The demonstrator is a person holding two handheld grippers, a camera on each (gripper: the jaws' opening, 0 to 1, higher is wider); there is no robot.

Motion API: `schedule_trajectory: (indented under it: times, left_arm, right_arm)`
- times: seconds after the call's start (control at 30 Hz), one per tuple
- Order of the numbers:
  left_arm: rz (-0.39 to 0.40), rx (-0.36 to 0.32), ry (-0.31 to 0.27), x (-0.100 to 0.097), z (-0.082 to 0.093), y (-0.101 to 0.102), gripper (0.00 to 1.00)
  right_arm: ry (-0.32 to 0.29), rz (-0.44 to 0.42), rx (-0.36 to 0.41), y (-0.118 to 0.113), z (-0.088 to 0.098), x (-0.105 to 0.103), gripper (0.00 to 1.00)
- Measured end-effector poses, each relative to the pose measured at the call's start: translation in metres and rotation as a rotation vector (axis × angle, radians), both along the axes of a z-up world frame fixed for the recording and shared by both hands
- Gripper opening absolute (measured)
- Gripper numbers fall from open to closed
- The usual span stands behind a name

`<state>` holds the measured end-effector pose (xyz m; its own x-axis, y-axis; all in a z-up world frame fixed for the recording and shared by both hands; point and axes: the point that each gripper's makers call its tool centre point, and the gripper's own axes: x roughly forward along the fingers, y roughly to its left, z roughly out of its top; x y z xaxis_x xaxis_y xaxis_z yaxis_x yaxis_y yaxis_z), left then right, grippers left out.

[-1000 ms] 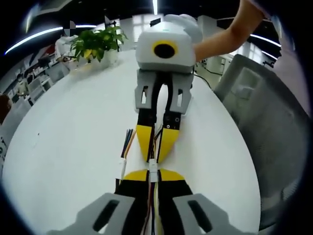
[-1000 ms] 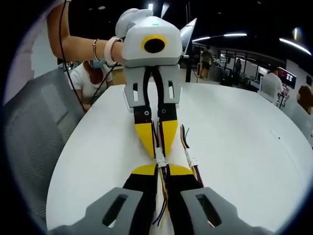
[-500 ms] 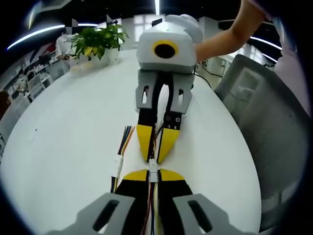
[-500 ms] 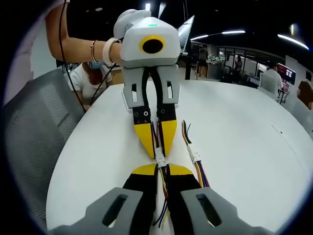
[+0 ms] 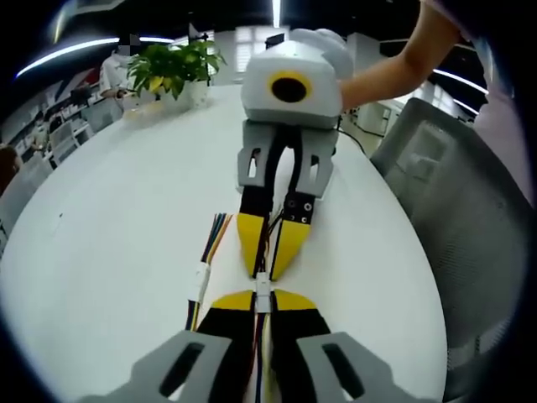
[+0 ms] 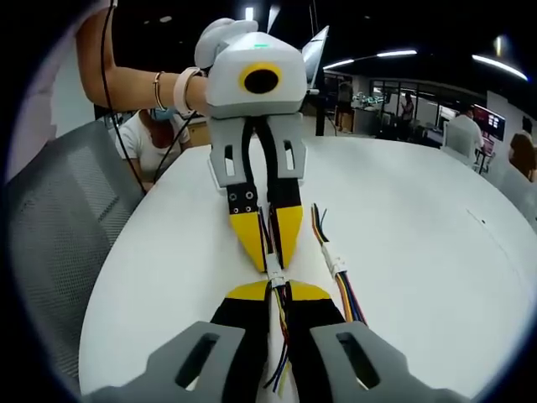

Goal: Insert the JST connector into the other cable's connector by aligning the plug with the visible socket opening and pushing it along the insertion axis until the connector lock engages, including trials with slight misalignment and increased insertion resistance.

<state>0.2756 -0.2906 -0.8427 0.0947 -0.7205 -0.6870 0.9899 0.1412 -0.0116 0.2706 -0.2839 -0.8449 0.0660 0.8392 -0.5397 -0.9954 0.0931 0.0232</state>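
Note:
Two grippers meet tip to tip over the white table [image 5: 109,218]. In the left gripper view my left gripper [image 5: 263,300] is shut on a bundle of coloured wires that ends in a small white JST connector [image 5: 263,287]. Opposite it, the right gripper [image 5: 265,267] is shut on the other cable, whose connector touches the first. In the right gripper view, my right gripper [image 6: 275,292] faces the left gripper [image 6: 270,264], with the white connectors [image 6: 274,280] joined between them. The seam between the two halves is too small to judge.
A spare cable with a white connector [image 5: 201,277] lies on the table beside the grippers, also seen as a spare cable [image 6: 336,267] to the right. A potted plant [image 5: 172,71] stands at the far edge. Grey chairs [image 5: 453,193] [image 6: 59,235] flank the table.
Both grippers stay tip to tip on the connectors. The views have shifted slightly, so the spare cable sits a little differently in the picture.

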Motion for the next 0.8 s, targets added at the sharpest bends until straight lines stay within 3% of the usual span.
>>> schedule_trajectory:
  times: [0.8]
  left_arm:
    - [0.049,-0.012,0.02,0.0017,-0.0054,0.0038,0.02]
  right_arm:
    - [0.013,-0.006,-0.004,-0.0013,-0.0016,-0.0015,0.04]
